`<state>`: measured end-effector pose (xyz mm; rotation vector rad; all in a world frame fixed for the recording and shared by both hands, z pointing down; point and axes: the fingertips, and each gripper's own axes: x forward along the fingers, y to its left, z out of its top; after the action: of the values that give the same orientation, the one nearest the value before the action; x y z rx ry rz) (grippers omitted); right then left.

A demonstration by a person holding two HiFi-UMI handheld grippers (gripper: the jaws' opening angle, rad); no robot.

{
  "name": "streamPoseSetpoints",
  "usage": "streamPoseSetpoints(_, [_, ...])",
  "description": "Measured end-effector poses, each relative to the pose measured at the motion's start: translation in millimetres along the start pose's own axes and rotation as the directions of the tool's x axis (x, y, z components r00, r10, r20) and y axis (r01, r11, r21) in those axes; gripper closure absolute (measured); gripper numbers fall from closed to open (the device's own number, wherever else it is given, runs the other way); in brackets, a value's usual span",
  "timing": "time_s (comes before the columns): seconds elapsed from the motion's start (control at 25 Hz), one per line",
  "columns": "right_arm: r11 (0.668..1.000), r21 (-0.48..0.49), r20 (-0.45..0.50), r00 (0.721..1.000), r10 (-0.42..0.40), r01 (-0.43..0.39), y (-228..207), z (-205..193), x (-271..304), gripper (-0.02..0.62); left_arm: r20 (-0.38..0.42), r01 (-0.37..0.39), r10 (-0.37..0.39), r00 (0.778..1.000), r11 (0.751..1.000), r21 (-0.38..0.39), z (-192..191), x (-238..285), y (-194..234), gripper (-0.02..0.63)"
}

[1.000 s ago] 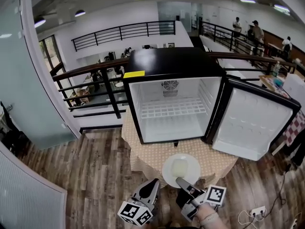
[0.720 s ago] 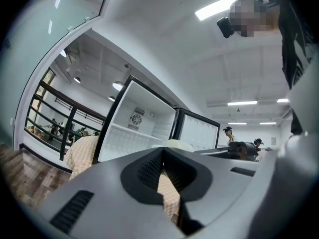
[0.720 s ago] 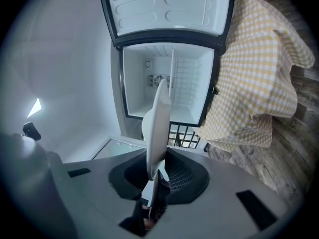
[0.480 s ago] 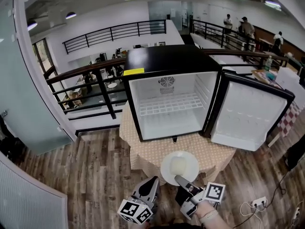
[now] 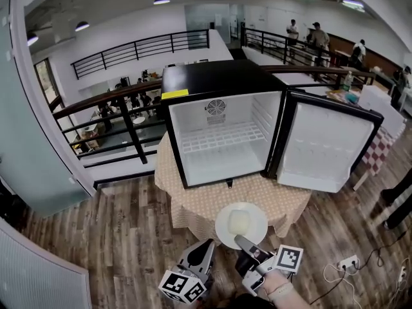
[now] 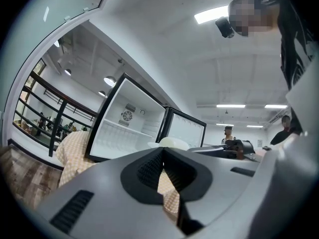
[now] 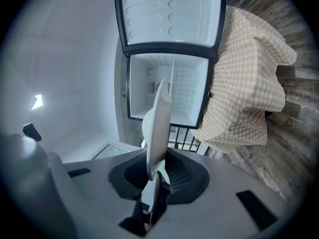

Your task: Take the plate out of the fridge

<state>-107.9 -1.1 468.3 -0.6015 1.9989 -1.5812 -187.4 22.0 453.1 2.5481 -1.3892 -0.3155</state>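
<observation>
The right tongs [image 5: 243,243] are clamping the near rim of a round white plate [image 5: 223,229], which the right gripper view is showing edge-on between the pads [image 7: 158,133]. A pale lump [image 5: 239,223] is lying in the plate's middle. The left tongs [image 5: 206,246] are hanging just left of the right ones with their jaws pressed together on nothing, as the left gripper view [image 6: 162,156] is showing.

The plate is sitting outside the small black fridge [image 5: 215,76], in front of its open mouth and over the near edge of the counter, which is wearing a yellow-and-white checked cloth [image 5: 206,201]. The fridge is standing on that counter with its white-lined door [image 5: 322,147] swinging wide to the right. Inside, a white wire shelf [image 5: 222,137] is spanning the cavity.

Around the counter, a brown wood-plank floor [image 5: 122,230] is spreading out, and a black metal railing [image 5: 138,47] is running behind the fridge. Several people [image 5: 318,37] are standing far back at the right.
</observation>
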Motion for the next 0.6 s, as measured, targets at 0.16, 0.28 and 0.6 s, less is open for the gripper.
streamPoseSetpoints(0.16, [1.000, -0.001, 0.015, 1.000, 0.012, -0.012, 6, -4, -8, 0.523, -0.006, 0.012, -0.012, 1.000, 1.000, -0.006, -4, -7, -10, 0.598])
streamPoseSetpoints(0.28, [1.000, -0.003, 0.020, 1.000, 0.013, -0.013, 8, -10, -9, 0.523, -0.005, 0.020, -0.020, 1.000, 1.000, -0.008, -3, -12, -11, 0.598])
streamPoseSetpoints(0.6, [1.000, -0.017, 0.023, 1.000, 0.006, -0.005, 7, -11, -6, 0.523, 0.004, 0.048, -0.048, 0.999, 0.998, -0.039, -5, -12, -10, 0.598])
